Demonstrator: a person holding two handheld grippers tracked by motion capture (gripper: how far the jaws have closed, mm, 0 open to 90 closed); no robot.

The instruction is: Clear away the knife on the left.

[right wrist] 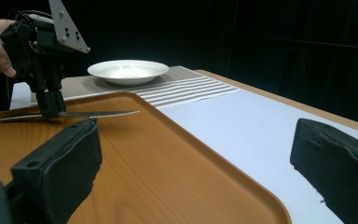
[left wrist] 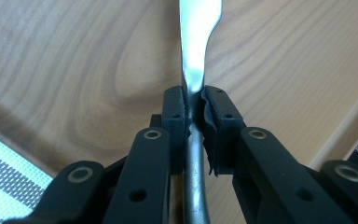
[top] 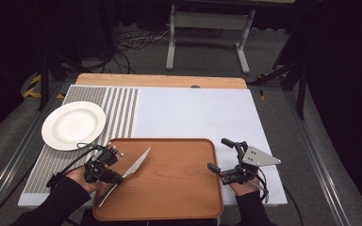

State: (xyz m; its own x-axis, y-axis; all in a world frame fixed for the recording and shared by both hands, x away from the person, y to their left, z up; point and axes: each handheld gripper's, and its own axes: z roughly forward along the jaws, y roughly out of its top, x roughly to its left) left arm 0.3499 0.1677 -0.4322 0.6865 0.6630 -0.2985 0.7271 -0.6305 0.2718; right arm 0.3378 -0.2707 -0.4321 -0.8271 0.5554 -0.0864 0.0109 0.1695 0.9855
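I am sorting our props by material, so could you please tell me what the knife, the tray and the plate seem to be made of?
Knife: metal, probably stainless steel; its polished blade reflects light, and the edge looks serrated.
Tray: wood or wood-look laminate; the left gripper view shows brown grain with a smooth, faintly glossy surface.
Plate: likely glazed ceramic, possibly melamine; plain white with a soft sheen.

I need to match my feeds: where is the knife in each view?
High view: knife lower left, over the tray.
Left gripper view: top centre, clamped in the left claw.
Right gripper view: left, level above the tray.
Shared landmark: the wooden tray.
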